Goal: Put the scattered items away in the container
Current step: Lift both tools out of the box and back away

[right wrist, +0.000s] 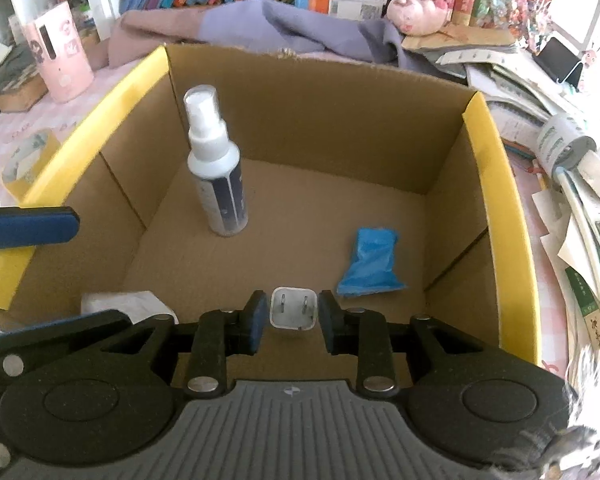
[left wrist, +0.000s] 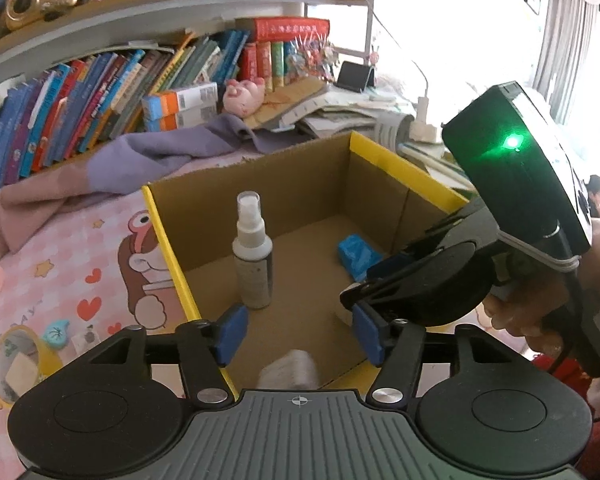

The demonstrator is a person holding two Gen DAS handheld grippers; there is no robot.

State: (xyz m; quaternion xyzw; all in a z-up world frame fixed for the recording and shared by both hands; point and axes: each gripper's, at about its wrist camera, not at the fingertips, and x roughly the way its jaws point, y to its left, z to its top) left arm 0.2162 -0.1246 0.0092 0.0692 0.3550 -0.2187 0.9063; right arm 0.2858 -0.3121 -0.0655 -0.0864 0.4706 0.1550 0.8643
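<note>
The cardboard box [right wrist: 320,120], open at the top with yellow-edged flaps on its left and right sides, sits on a bench covered with a pink cartoon-print cloth [left wrist: 80,264]. Inside it a white spray bottle [right wrist: 216,168] with a clear cap stands upright toward the far left of the floor, and a crumpled blue packet [right wrist: 370,266] lies well apart from it toward the right. At the near edge of the box floor a white plug adapter [right wrist: 293,308] shows its two prongs, sitting between the blue pads of the right gripper [right wrist: 293,314]; the jaws stand narrow, with a thin gap visible on each side of the adapter, so the pads do not appear to press on it. A white tissue pack [right wrist: 128,304] lies in the near left corner of the box, partly hidden behind the left gripper [left wrist: 296,334], which hangs over the near rim with its jaws moderately wide and nothing held between them; in its own view the tissue pack is a blurred pale shape just below the pads. A hand [left wrist: 532,312] grips the right tool's handle. Beyond the box lie a purple cloth [right wrist: 292,28], a pink plush pig [right wrist: 418,12], rows of books [left wrist: 100,92] and, at the far left, a pink cylindrical holder [right wrist: 60,56]. Stacked papers [right wrist: 512,76] crowd the right side.
</note>
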